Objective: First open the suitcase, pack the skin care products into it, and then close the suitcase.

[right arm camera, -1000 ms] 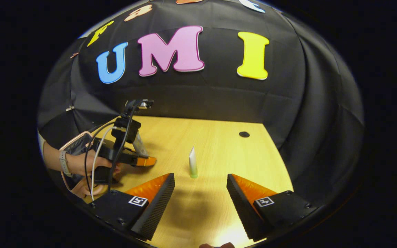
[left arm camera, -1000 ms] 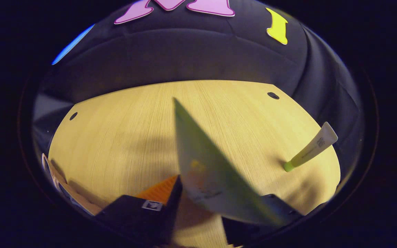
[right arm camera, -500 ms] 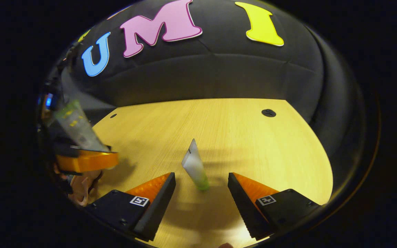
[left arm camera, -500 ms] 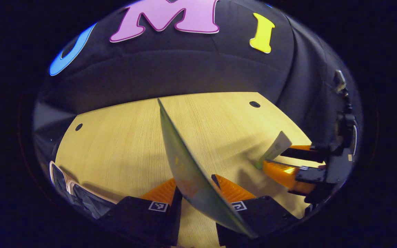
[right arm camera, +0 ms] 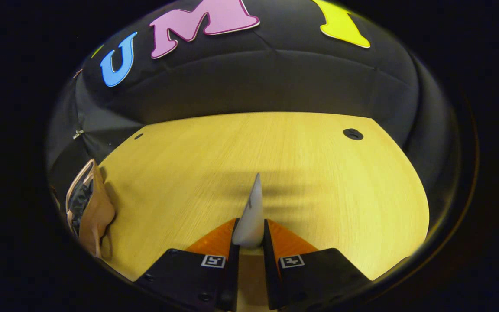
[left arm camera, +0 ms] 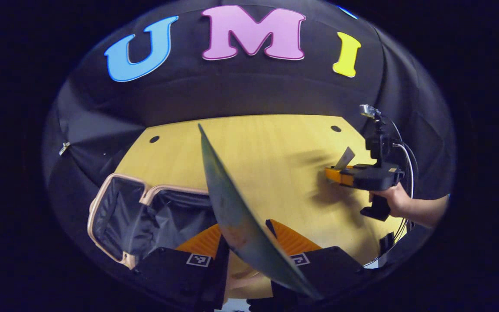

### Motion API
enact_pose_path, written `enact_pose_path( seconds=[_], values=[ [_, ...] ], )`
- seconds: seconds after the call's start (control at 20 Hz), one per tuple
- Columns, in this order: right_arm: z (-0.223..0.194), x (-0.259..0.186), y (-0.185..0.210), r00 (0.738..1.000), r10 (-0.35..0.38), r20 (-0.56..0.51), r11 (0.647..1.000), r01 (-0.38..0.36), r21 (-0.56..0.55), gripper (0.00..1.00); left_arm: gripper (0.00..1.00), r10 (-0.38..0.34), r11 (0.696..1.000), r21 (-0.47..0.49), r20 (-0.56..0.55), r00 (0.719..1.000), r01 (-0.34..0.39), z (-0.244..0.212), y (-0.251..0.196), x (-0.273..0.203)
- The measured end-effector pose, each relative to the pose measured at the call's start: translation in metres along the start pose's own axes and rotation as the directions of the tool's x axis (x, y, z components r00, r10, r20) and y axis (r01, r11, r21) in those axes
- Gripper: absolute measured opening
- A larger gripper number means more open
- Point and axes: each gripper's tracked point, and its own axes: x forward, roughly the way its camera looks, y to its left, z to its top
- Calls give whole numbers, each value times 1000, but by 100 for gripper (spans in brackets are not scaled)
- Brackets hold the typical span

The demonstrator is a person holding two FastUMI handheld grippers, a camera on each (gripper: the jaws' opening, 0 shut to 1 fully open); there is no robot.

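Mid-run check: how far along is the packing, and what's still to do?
Done: the suitcase lies open at the table's left edge. In hand: the left gripper is shut on a flat green sachet, and the right gripper is shut on a pale tube. Left: put both into the suitcase, whose lining looks empty as far as visible, then close it.

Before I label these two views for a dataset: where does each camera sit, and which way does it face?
Left gripper view: rides on the left gripper, facing across the table toward the booth wall; its fingers grip a large tube; the open suitcase lies lower left, and the other gripper, in a hand, is at right.
Right gripper view: rides on the right gripper, facing the same wall; its fingers grip a small tube.
Shared: table, suitcase, small tube.
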Motion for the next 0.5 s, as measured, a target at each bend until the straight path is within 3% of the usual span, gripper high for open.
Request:
enact_pose_path(
  seconds=[0.15,0.3,0.4,0.5],
  values=[
    [9,-26,11,999,30,27,998,-29,-52,30,50,57,998,-36,-80,995,-60,-19,49,-14],
    [25,-68,35,995,66,81,994,-59,-88,30,50,80,996,42,-181,980,-74,-35,84,-23],
    [37,-103,59,987,95,127,992,-84,-91,30,50,80,993,109,-264,961,-53,-47,105,-15],
    [46,-137,81,979,103,178,991,-86,-101,30,50,105,984,174,-379,919,-41,-66,130,-3]
  ],
)
